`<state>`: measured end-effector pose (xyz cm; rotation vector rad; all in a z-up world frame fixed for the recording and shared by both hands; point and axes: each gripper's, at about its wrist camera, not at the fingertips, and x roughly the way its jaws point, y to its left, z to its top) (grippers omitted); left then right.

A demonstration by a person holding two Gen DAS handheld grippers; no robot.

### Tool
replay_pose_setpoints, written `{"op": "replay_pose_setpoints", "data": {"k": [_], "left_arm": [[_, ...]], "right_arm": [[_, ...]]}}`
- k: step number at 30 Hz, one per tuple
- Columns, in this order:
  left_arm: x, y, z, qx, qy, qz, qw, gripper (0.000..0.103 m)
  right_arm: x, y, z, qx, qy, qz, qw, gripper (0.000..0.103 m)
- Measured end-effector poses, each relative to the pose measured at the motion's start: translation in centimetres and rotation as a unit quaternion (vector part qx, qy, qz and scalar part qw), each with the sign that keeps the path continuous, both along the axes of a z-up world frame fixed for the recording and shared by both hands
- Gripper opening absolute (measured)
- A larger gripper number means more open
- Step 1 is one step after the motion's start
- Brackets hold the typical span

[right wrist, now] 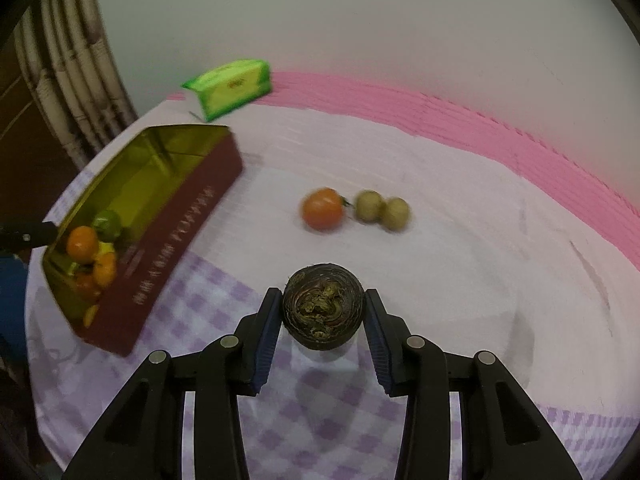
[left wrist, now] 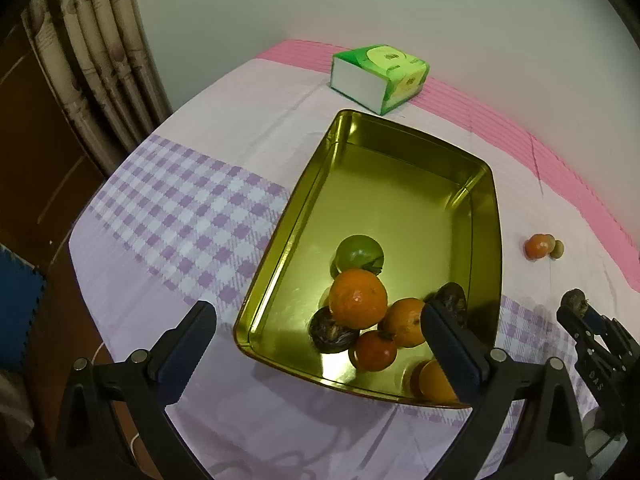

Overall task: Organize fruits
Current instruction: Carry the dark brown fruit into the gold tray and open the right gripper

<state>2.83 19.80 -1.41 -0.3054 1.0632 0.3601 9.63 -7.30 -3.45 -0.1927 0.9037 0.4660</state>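
A gold-lined tin [left wrist: 400, 184], dark red outside [right wrist: 180, 232], sits on the checked cloth. Its near end holds a green fruit [left wrist: 358, 254], several oranges [left wrist: 358, 298] and two dark wrinkled fruits [left wrist: 330, 332]. My left gripper [left wrist: 320, 316] hangs open above that pile with nothing between its fingers. My right gripper [right wrist: 323, 304] is shut on another dark wrinkled fruit [right wrist: 323, 306], lifted off the cloth to the right of the tin. Beyond it on the cloth lie a red-orange fruit [right wrist: 323, 208] and two small yellow-green fruits [right wrist: 369, 205] side by side.
A green tissue box [left wrist: 380, 76] stands behind the tin near the wall. A curtain [left wrist: 100, 60] hangs at the left, past the table's rounded edge. A pink strip [right wrist: 520, 148] borders the far side of the cloth.
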Motion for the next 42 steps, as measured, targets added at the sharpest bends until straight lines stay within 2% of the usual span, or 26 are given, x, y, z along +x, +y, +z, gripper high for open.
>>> {"op": "replay_pose_setpoints", "data": {"k": [11, 18, 23, 42], "left_arm": [[-2.1, 2.7, 0.8, -0.017, 0.0, 0.022, 0.9996, 0.101], [-3.4, 4.7, 1.0, -0.029, -0.001, 0.049, 0.9984, 0.101], [-3.5, 4.8, 0.9, -0.029, 0.0, 0.051, 0.9983, 0.101], [-3.5, 5.4, 0.6, -0.034, 0.006, 0.057, 0.9978, 0.101]], "right_arm": [[-2.1, 6.6, 2.8, 0.014, -0.015, 0.083, 0.996, 0.042], [-3.3, 10.9, 3.0, 0.018, -0.009, 0.129, 0.991, 0.042], [-4.1, 13.5, 2.1, 0.01, 0.001, 0.158, 0.987, 0.042], [-3.9, 15.7, -0.5, -0.013, 0.021, 0.168, 0.985, 0.042]]}}
